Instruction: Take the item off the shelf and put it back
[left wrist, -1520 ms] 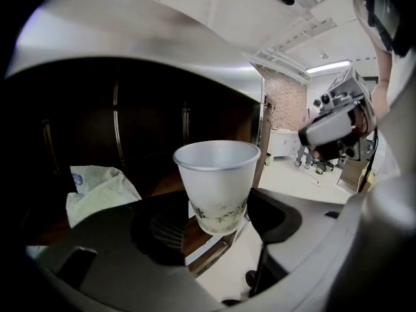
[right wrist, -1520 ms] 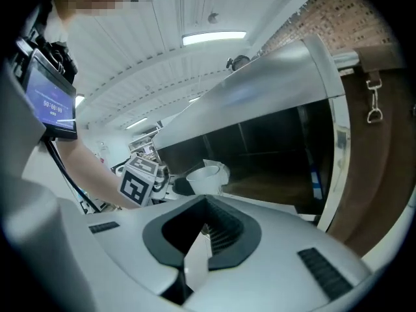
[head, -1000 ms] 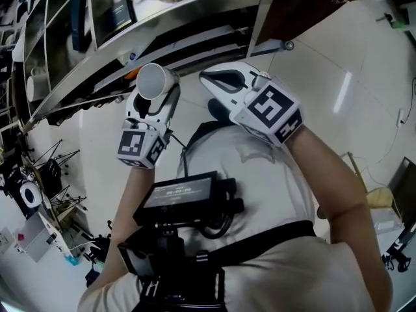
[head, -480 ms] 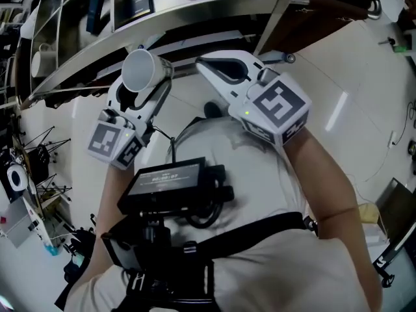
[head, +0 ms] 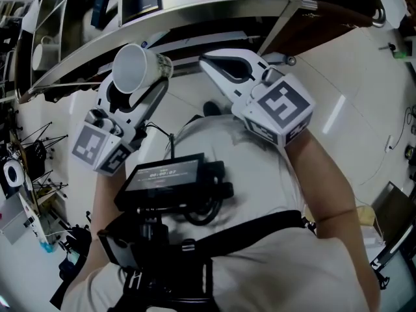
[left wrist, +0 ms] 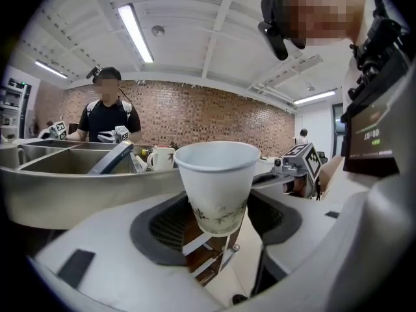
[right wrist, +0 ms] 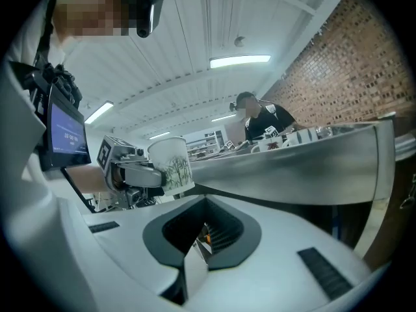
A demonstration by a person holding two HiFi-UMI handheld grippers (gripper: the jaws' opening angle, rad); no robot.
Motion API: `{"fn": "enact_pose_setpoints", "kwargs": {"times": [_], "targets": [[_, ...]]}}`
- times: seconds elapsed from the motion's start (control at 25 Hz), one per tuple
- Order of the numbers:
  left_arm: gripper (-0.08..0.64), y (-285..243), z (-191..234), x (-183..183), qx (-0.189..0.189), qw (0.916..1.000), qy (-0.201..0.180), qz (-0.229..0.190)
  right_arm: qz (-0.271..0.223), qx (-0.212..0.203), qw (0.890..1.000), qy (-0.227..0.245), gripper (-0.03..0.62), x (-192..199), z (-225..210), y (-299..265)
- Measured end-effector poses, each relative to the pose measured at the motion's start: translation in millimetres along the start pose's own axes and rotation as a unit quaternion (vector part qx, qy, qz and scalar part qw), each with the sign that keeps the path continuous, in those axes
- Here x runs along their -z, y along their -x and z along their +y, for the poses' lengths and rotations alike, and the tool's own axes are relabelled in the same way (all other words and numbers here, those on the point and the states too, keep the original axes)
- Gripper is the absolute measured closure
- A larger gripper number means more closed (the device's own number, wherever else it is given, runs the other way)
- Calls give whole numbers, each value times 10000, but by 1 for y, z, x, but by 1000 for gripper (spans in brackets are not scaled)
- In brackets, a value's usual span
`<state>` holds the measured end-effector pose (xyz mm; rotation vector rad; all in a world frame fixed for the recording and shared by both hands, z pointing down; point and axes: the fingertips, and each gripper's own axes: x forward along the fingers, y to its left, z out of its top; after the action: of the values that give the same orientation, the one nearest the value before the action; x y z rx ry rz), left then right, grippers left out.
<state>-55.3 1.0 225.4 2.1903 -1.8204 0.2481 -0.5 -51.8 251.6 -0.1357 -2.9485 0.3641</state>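
Up front, the left gripper (head: 132,95) is clenched on a white paper cup (left wrist: 218,181) with a dark leafy print around its lower half. Its two pads press on the cup's tapered sides, the wide rim above them. The cup stands upright and is carried in the air, off the metal shelf (head: 214,8) and just in front of its rounded front edge.

On the shelf behind the cup stands a white mug (left wrist: 159,158) with a handle. Farther back another person in a black shirt (left wrist: 107,119) holds grippers of their own.

The right gripper (head: 205,64) is beside the left one, apart from the cup. Its jaws are closed tip to tip with nothing between them, pointing toward the shelf's underside. A device with a lit screen (head: 166,181) hangs on the wearer's chest.
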Motion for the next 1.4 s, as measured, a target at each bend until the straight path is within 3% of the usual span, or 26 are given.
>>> {"fn": "enact_pose_setpoints", "kwargs": {"times": [0.4,1.16,1.4], "targets": [[259,11,4,-7,122,9998,134,-92,-303,-112,9992,256,586,-32,15,-6],[265,16,15,-7,-78,9996,41,-259,-272,-79,9995,167,586,-22,11,-8],[261,17,17,-4,-82,9993,227,-280,-373,-38,9993,45,584,-24,9,-6]]}}
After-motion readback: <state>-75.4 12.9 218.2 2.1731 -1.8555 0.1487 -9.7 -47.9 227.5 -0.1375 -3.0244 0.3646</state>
